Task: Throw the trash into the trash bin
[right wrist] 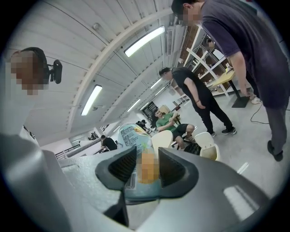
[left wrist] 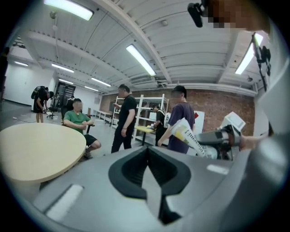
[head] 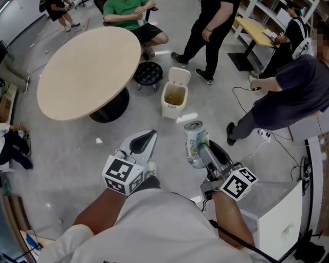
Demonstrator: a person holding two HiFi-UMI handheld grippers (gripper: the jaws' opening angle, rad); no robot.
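Observation:
A pale green drink can (head: 195, 144) is clamped upright in my right gripper (head: 199, 150), above the grey floor. In the right gripper view the can (right wrist: 128, 136) fills the gap between the black pads (right wrist: 121, 165), and the gripper (right wrist: 141, 164) is shut on it. The white trash bin (head: 174, 96) stands on the floor ahead with its lid tipped back, and appears small in the right gripper view (right wrist: 209, 149). My left gripper (head: 140, 145) hovers to the left of the can, jaws together and empty. In its own view the left gripper (left wrist: 147, 168) sees the can (left wrist: 191, 138) at the right.
A round beige table (head: 87, 69) stands left of the bin, with a black stool (head: 148, 73) between them. A person in black (head: 212, 28) stands behind the bin, another in a dark shirt (head: 294, 92) bends at the right, one in green (head: 128, 11) sits. Cables (head: 245, 97) and a white cabinet (head: 280, 218) lie right.

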